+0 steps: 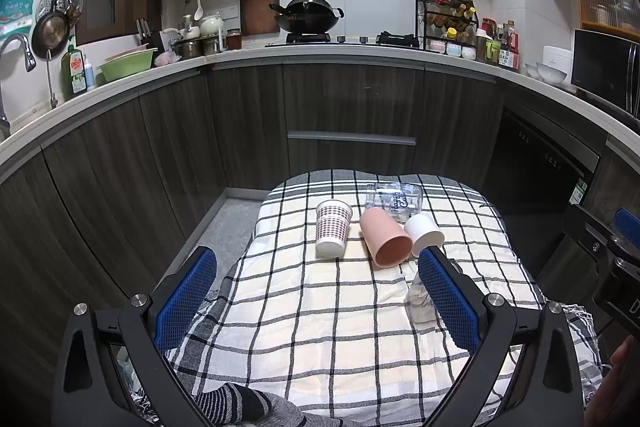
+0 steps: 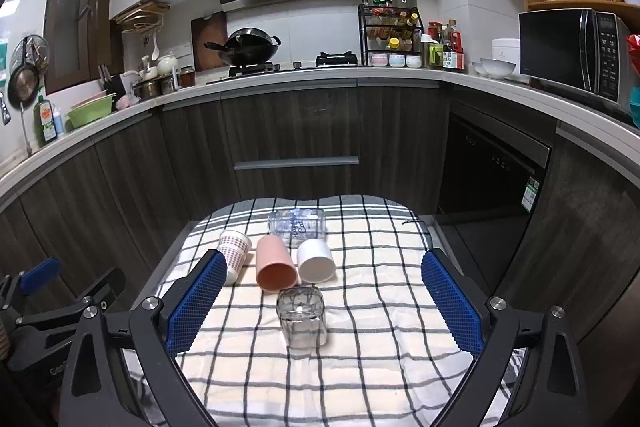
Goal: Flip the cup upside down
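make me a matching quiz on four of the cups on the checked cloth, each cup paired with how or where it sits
Cups:
1. pink cup
2. dotted paper cup
3. square clear glass
4. printed clear glass

Places or states:
A. farthest from the cameras, at the back of the checked cloth
B. nearest the right gripper, alone in front of the row
C. left end of the row
D. middle of the row, on its side, mouth toward the camera

Pairs: 1-D, 2-C, 3-B, 4-A
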{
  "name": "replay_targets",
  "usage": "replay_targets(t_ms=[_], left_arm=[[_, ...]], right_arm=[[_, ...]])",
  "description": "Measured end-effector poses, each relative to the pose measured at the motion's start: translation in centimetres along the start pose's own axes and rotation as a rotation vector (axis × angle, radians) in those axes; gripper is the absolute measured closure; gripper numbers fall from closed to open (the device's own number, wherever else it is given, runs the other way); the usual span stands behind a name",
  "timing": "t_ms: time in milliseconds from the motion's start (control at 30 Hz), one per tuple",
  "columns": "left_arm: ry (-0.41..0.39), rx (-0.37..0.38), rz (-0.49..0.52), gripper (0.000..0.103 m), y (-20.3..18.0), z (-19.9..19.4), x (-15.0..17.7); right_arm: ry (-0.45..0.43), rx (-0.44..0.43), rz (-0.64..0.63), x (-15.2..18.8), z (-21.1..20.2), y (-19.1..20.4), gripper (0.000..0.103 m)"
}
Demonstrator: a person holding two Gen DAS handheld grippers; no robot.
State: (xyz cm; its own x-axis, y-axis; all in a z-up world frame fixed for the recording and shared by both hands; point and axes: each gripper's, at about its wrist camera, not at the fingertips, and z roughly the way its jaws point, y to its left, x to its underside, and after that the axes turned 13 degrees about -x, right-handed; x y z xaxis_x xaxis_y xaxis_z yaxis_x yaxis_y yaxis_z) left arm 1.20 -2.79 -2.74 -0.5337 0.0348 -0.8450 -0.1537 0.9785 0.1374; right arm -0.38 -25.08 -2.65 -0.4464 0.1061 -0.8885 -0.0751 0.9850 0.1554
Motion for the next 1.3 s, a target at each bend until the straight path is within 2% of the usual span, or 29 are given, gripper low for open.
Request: replay_targets(t_ms=[1300], left_arm=[[0.008, 0.008, 0.002, 0.0, -0.19, 0.07, 0.09]], right_arm=[[0.007, 0.005, 0.019, 0.3, 0.32, 0.01, 0.005]])
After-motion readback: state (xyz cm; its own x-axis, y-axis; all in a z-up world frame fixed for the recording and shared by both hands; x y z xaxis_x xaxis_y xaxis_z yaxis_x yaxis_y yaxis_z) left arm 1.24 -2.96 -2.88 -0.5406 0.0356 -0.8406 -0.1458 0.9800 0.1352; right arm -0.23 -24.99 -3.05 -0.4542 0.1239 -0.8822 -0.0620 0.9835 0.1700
